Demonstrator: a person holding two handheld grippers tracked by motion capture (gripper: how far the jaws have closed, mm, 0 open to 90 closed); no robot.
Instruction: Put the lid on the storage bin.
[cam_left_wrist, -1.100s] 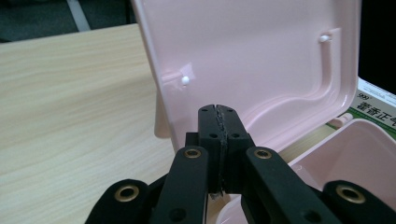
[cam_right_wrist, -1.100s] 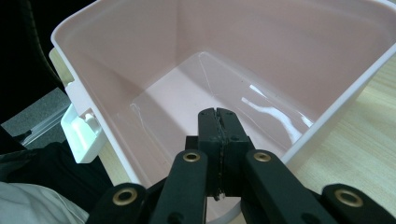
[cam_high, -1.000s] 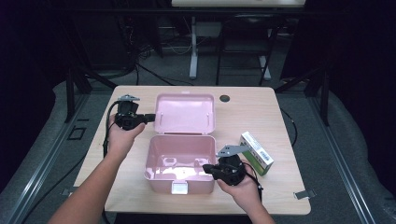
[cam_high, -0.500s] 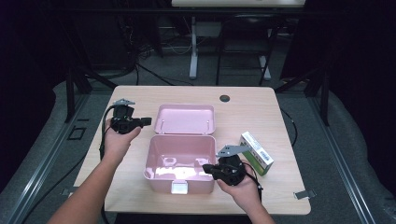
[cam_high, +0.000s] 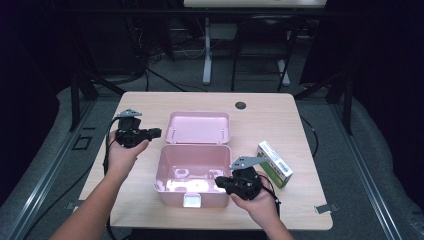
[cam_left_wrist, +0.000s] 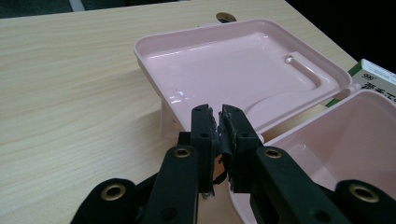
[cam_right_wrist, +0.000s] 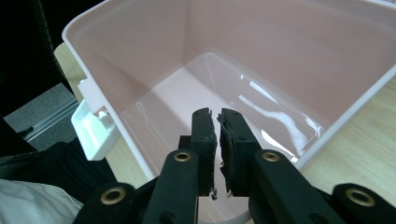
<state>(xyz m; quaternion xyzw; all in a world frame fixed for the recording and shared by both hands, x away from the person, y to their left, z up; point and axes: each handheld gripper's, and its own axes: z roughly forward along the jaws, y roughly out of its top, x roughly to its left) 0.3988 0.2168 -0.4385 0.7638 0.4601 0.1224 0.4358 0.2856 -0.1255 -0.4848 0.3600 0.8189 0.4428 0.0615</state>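
The pink box (cam_high: 192, 172) sits mid-table, nearer the front edge, its lid (cam_high: 198, 127) lying open flat behind it. The left gripper (cam_high: 152, 132), jaws together, hovers just left of the lid. The right gripper (cam_high: 220, 182), jaws together, pokes over the box's right rim. A green carton (cam_high: 274, 164) lies nearer the table's right edge.

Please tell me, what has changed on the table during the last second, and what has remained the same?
The pink box's lid swung back and now lies open flat behind the box. The left gripper drew away to the left, jaws shut and empty. The right gripper and the green carton stayed put.
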